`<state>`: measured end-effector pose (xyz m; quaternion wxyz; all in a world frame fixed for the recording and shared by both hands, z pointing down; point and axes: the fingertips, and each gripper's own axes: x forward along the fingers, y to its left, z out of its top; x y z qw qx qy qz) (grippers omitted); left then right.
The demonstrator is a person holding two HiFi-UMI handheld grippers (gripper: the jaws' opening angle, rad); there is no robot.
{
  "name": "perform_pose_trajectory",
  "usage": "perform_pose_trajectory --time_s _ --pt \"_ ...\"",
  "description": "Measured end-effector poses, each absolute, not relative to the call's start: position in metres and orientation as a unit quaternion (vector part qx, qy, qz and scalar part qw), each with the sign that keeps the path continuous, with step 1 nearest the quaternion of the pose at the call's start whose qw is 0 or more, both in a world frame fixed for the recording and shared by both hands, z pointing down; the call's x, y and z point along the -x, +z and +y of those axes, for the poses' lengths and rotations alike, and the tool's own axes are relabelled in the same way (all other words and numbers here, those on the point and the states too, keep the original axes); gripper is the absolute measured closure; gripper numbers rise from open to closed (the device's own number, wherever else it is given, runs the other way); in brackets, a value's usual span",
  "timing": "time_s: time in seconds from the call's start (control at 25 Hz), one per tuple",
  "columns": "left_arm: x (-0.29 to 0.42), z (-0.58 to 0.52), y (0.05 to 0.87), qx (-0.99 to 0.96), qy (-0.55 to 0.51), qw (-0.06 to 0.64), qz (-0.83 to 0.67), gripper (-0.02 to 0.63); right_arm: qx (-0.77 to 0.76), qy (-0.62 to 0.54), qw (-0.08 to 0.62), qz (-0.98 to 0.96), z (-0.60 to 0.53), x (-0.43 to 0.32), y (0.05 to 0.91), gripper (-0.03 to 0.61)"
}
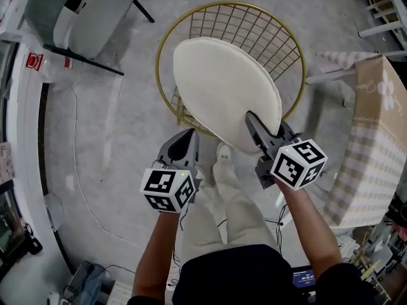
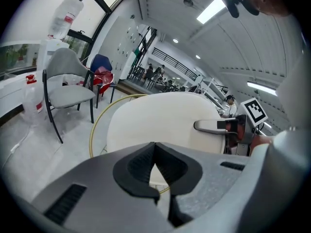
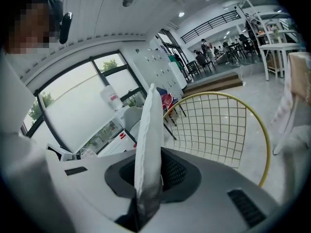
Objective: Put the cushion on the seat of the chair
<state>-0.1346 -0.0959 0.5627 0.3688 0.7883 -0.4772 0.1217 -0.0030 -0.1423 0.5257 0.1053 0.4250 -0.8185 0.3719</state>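
A round cream cushion [image 1: 222, 88] hangs tilted over a gold wire chair [image 1: 254, 24], covering most of its seat. My right gripper [image 1: 254, 121] is shut on the cushion's near right edge. In the right gripper view the cushion [image 3: 149, 130] stands edge-on, pinched between the jaws [image 3: 148, 166], with the chair's wire back [image 3: 218, 125] behind it. My left gripper [image 1: 189, 133] sits just below the cushion's near left edge, jaws together and empty. In the left gripper view its tips [image 2: 154, 147] meet in front of the cushion [image 2: 160, 115] and the gold rim [image 2: 95, 125]; the right gripper [image 2: 214, 126] shows on the cushion's far side.
A grey chair with black legs [image 1: 89, 18] stands at the upper left beside a white counter [image 1: 22, 126]. A table with a checked cloth [image 1: 375, 138] is close on the right. A thin cable [image 1: 76, 170] runs across the floor. The person's legs and shoe [image 1: 222, 151] are below the cushion.
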Motion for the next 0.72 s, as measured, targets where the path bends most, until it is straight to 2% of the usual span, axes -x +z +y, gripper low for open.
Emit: perform_pose_trajectory --time_s 0.72 --pt "0.133 -0.099 0.623 -0.781 0.14 0.372 -0.482 0.609 -0.408 0.415 0.065 -0.811 -0.155 0.022 0.591 0.517"
